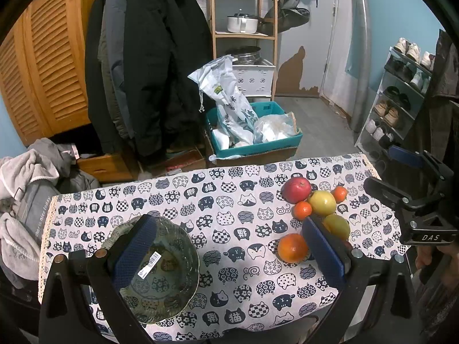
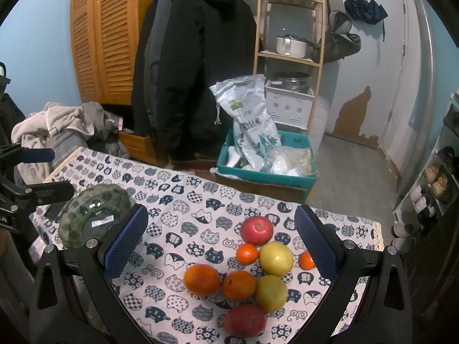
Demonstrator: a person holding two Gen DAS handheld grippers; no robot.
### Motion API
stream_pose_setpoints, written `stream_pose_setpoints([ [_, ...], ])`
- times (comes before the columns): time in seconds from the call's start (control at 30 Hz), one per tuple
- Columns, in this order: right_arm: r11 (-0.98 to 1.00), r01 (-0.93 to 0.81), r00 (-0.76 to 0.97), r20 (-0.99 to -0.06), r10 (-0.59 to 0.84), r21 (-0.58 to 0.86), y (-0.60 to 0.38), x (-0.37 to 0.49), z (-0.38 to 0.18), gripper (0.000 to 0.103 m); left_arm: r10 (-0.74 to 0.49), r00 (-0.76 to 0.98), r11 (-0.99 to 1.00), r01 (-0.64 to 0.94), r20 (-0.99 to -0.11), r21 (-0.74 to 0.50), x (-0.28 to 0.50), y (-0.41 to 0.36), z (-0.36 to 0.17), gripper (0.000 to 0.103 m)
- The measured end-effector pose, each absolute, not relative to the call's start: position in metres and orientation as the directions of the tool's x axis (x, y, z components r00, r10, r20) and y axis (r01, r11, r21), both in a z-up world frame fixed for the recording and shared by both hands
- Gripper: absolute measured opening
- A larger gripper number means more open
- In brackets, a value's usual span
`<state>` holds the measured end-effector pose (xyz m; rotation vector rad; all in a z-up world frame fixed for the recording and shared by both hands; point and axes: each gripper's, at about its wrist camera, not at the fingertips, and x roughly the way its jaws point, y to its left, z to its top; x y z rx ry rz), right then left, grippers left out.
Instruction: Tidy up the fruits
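Observation:
Several fruits lie in a cluster on the cat-print tablecloth [image 2: 183,218]: two red apples [image 2: 256,230] [image 2: 245,321], two yellow lemons [image 2: 276,259], two oranges [image 2: 201,280] and small tangerines [image 2: 247,253]. An empty green glass bowl [image 1: 169,275] stands upright at the table's left. My left gripper [image 1: 229,252] is open and empty, between the bowl and an orange [image 1: 292,248]. My right gripper [image 2: 221,243] hangs open over the fruit cluster, holding nothing. The bowl [image 2: 94,218] shows at the left of the right wrist view.
Past the table's far edge stands a teal crate [image 1: 258,146] with bags. Dark coats [image 1: 149,66] hang behind, beside a wooden shelf [image 1: 243,34] holding pots. A shoe rack [image 1: 401,100] lines the right side, and piled clothes [image 1: 25,177] sit left.

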<state>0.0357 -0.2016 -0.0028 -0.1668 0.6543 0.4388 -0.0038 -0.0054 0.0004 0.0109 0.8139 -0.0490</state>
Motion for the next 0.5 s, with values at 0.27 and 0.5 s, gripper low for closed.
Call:
stream_pose_setpoints([
  [0.27,0.896,-0.444,0.705,-0.622,0.340,-0.014,-0.2012,0.0352,-0.0036,0.100,-0.036,0.685,0.999,0.046,-0.727,-0.007,-0.0048,-0.0062,0.0000,0.102],
  [0.5,0.895,-0.445,0.704,-0.623,0.340,-0.014,-0.2009,0.0352,-0.0040,0.100,-0.037,0.686,0.999,0.046,-0.726,-0.008,-0.0044,-0.0065,0.0003,0.102],
])
